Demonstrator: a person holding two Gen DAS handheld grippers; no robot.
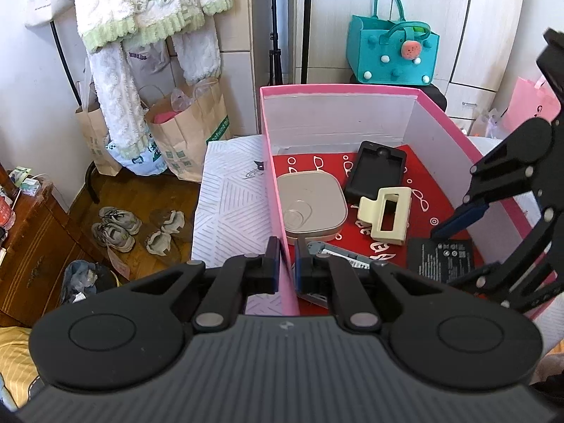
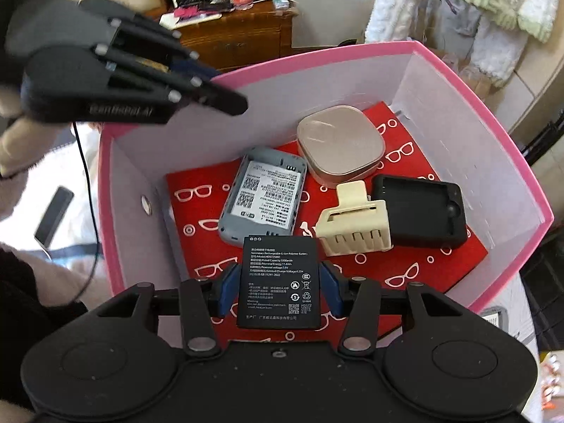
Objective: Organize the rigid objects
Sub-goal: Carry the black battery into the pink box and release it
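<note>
Across the middle of both views sits the pink storage box (image 2: 521, 190), white inside, its floor covered by a red liner printed with white glasses (image 2: 197, 211). Largest of its contents is the rounded beige square case (image 2: 340, 144) toward the far wall; next the black silicone sleeve (image 2: 423, 211) at right centre of the right wrist view, then the grey device shell with its label showing (image 2: 262, 201) left of centre, then the cream hair claw clip (image 2: 352, 229) between sleeve and shell.

Smallest is the task's thing in hand, the flat black battery (image 2: 278, 282), at the lower centre of the right wrist view, low over the liner inside the box's near end. The right hand-held gripper (image 2: 278, 287) is clamped on it, blue pads pressing its two long edges. Its long axis runs up and down the frame, along the gripper's fingers, top edge pointing toward the grey shell, printed face up.

The left hand-held gripper (image 1: 284, 268) has its pads together on the box's near pink wall, pinching it, apparently to steady the box.

The step looks like placing the battery; the next move calls for lowering it onto bare liner beside the shell, then spreading the pads
</note>
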